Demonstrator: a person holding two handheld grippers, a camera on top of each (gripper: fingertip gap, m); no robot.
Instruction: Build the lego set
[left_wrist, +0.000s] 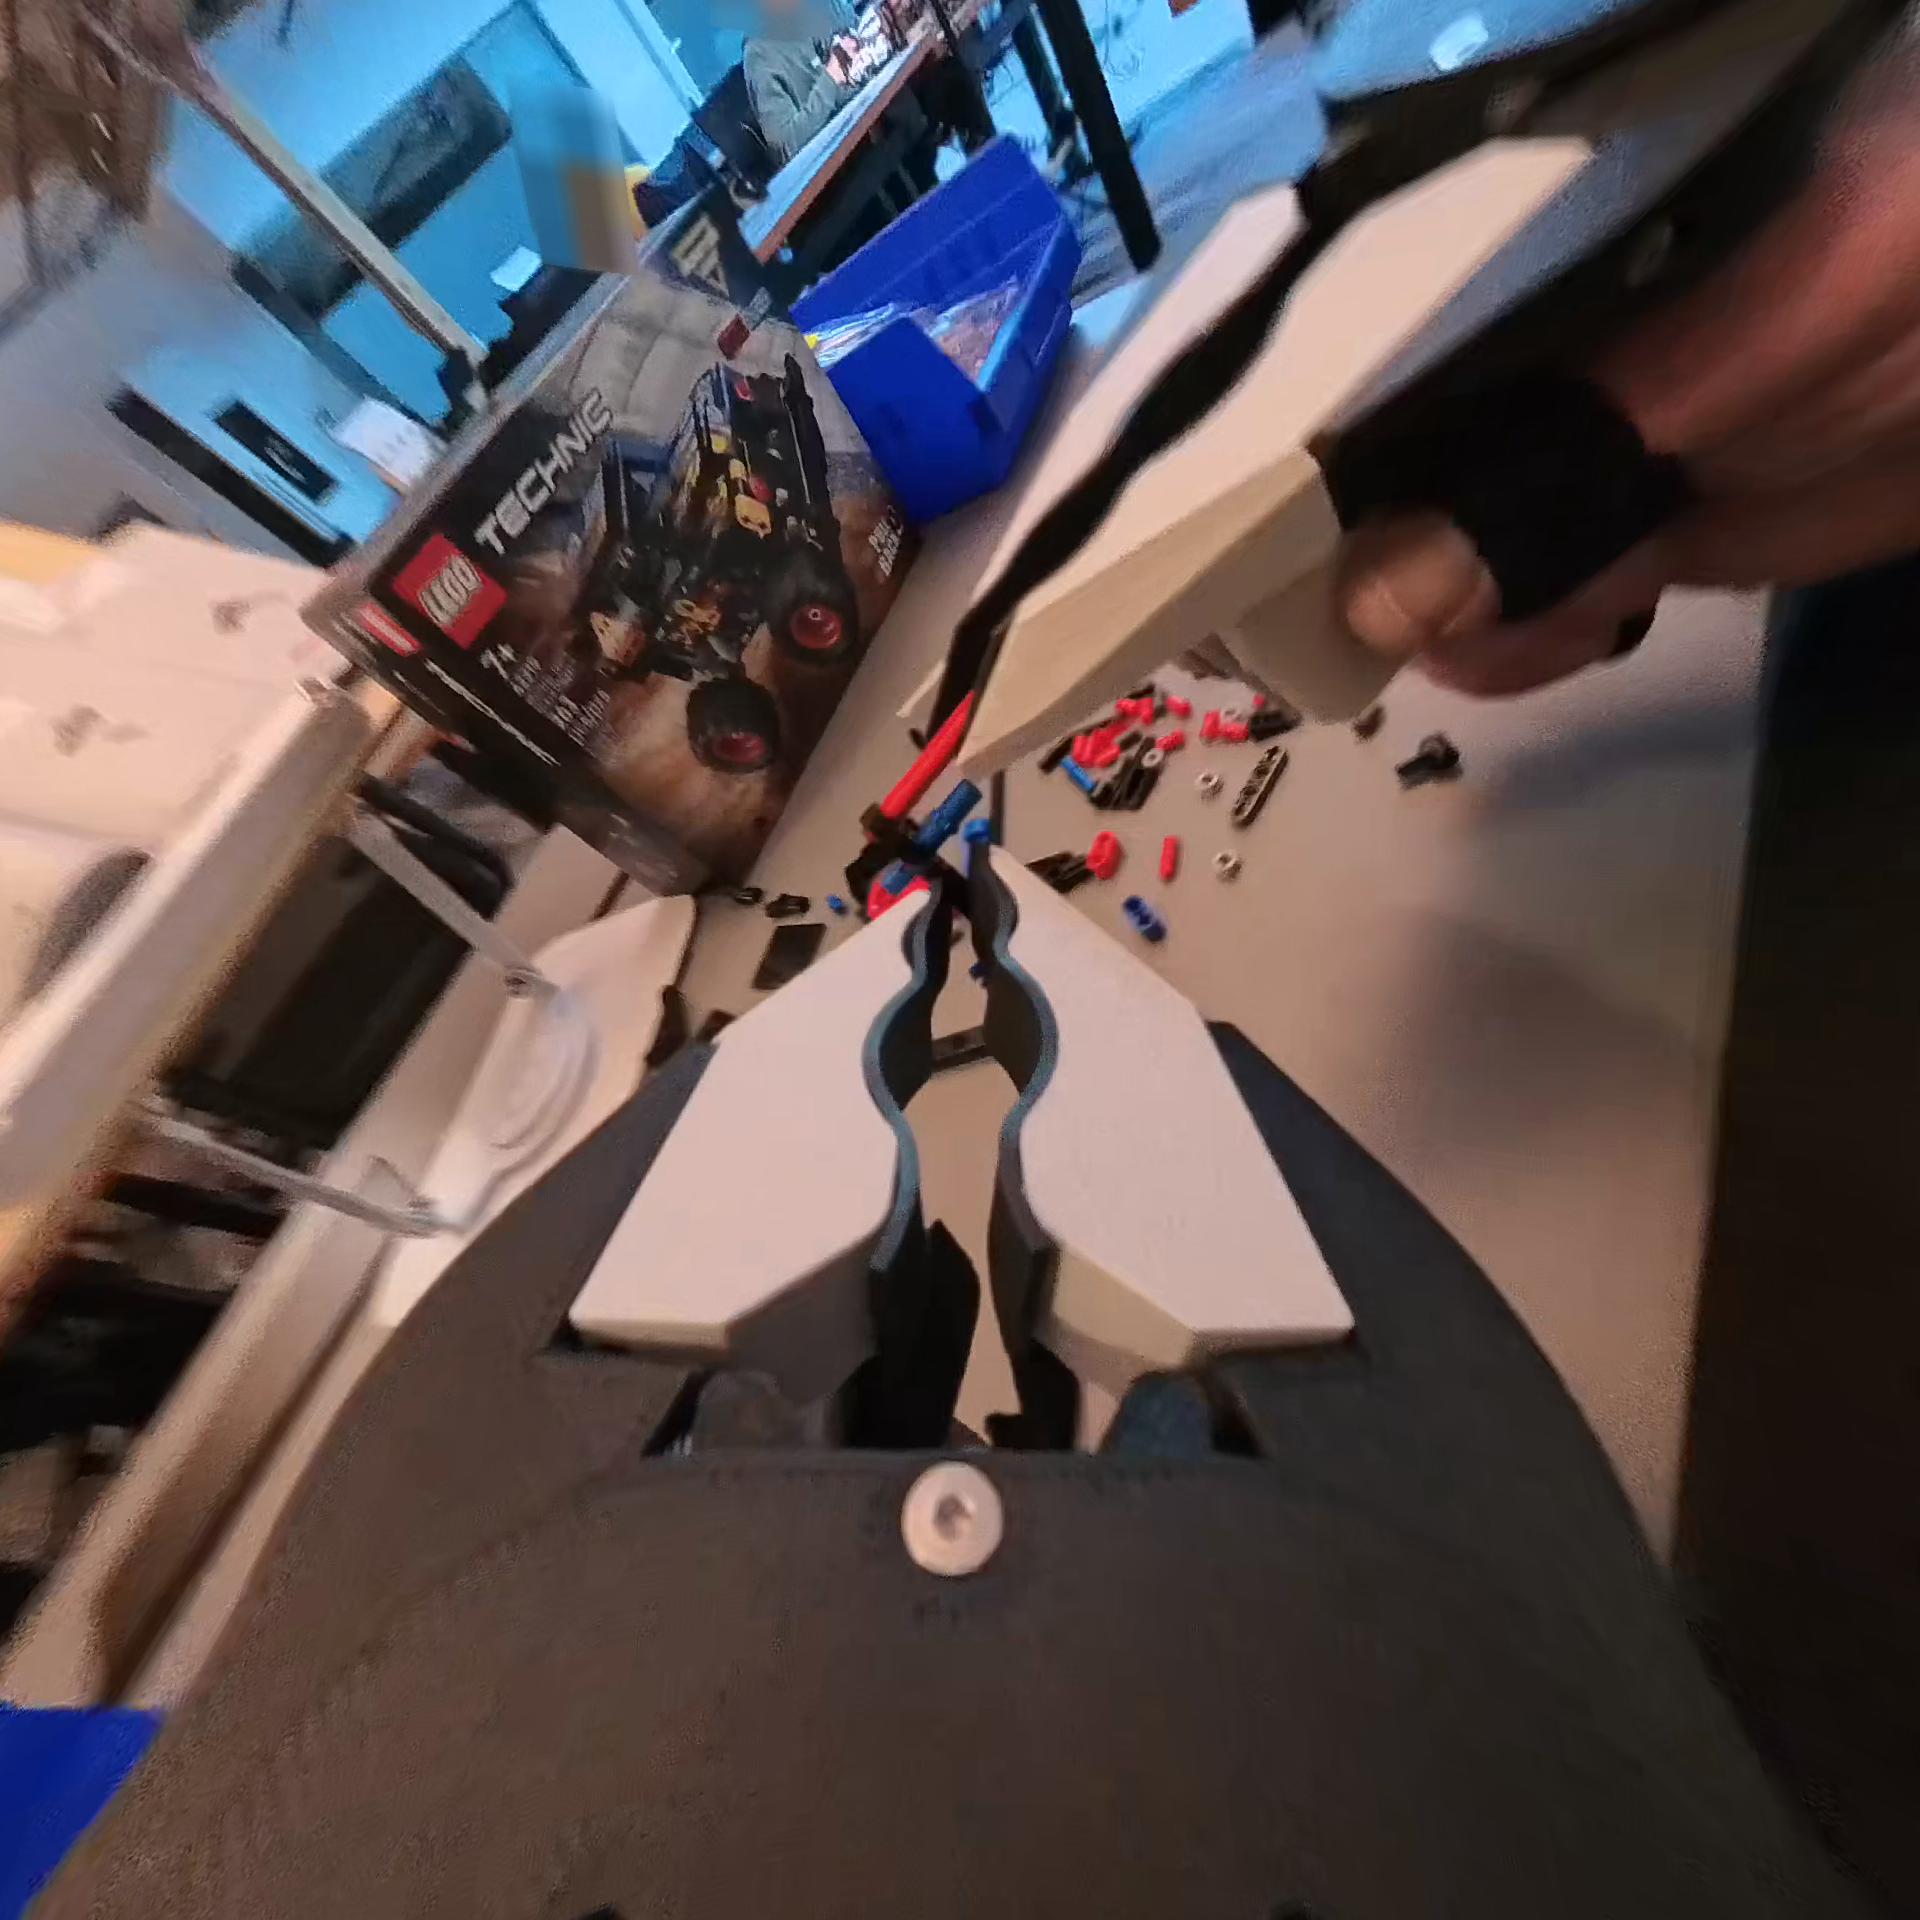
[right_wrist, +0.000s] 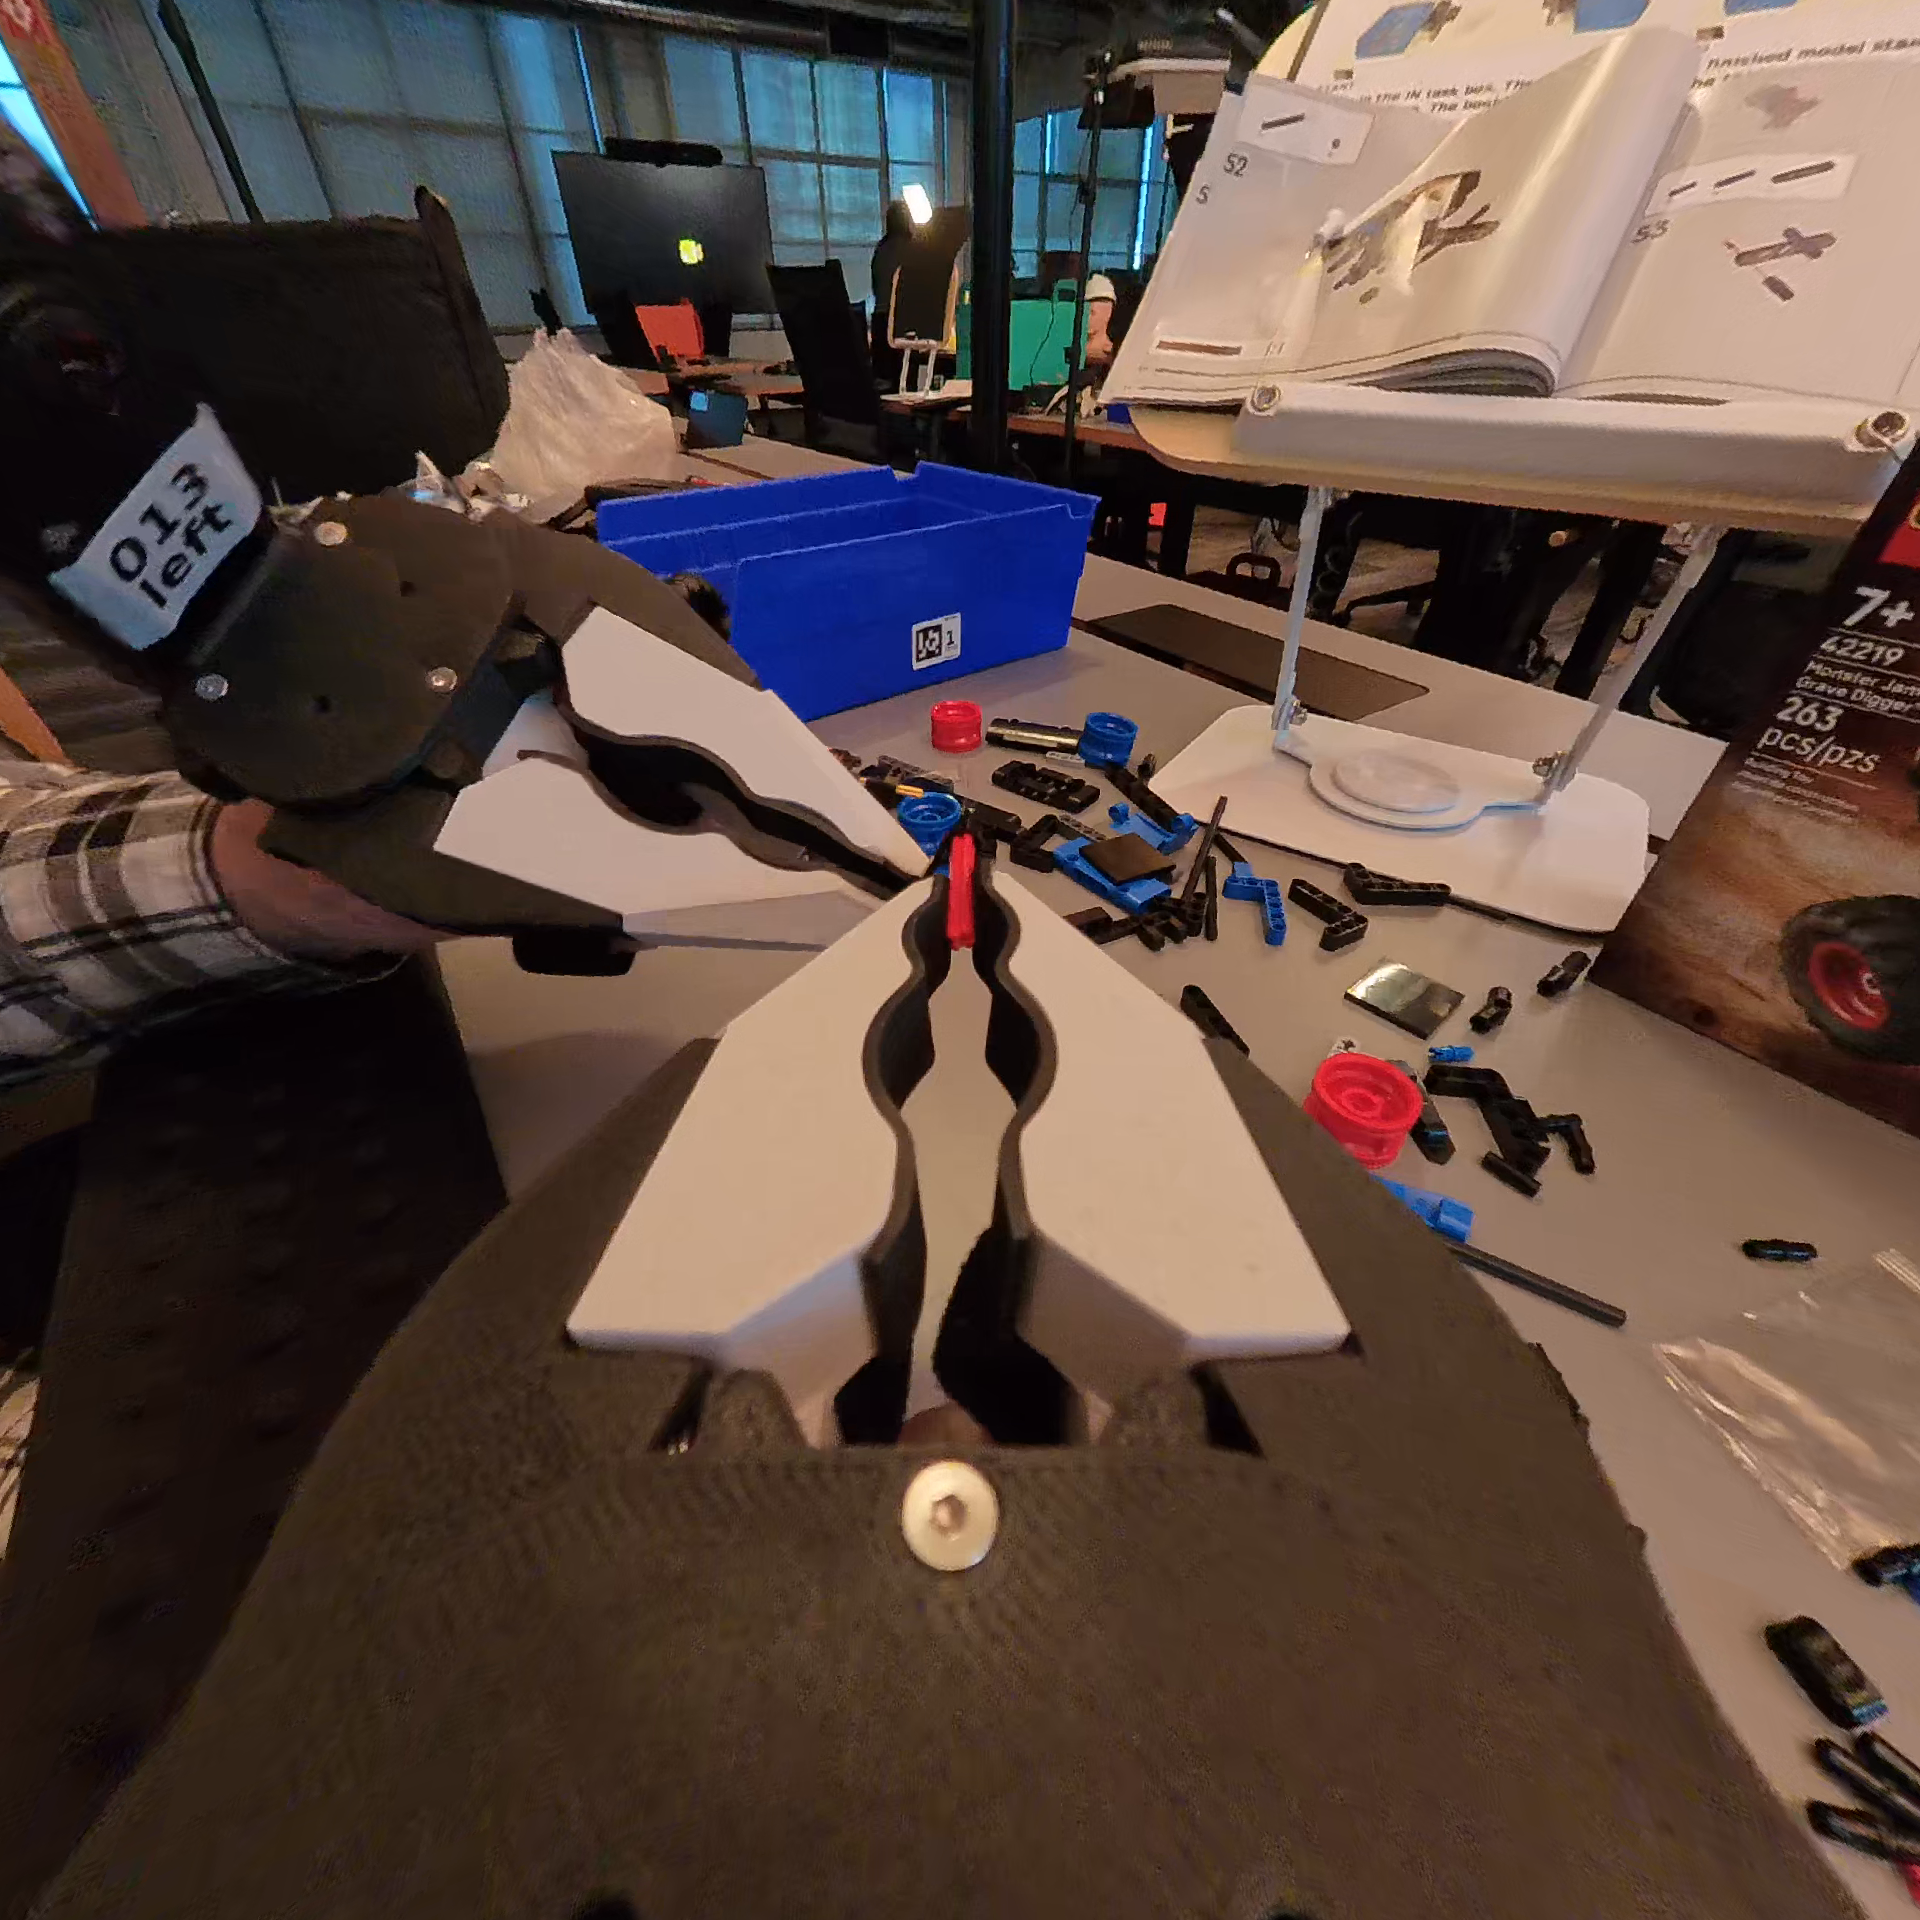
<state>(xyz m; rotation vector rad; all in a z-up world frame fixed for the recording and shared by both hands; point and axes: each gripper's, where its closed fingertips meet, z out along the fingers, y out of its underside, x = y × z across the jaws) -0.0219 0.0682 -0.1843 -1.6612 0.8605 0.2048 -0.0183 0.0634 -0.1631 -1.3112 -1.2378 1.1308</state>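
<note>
My left gripper (left_wrist: 961, 883) is shut on a small assembly of black, blue and red pieces (left_wrist: 904, 847), held above the grey table (left_wrist: 1403, 987). My right gripper (left_wrist: 951, 727) comes in from the upper right, shut on a red axle (left_wrist: 930, 764) whose far end meets the assembly. In the right wrist view my right gripper (right_wrist: 961, 888) pinches the red axle (right_wrist: 962, 914) at its tips, and the left gripper (right_wrist: 909, 873) meets it from the left. The assembly is mostly hidden there.
Loose red, black and blue pieces (left_wrist: 1132, 738) (right_wrist: 1143, 852) and a red wheel hub (right_wrist: 1361, 1107) lie on the table. A blue bin (right_wrist: 862, 582), the set's box (left_wrist: 644, 582) and an open instruction booklet (right_wrist: 1507, 239) on a white stand (right_wrist: 1403, 821) stand behind. A plastic bag (right_wrist: 1818, 1392) lies at the right. Left and right tips are no more than a few centimetres apart. Left tips and right tips are each some 15 cm from the red wheel hub (right_wrist: 1361, 1107).
</note>
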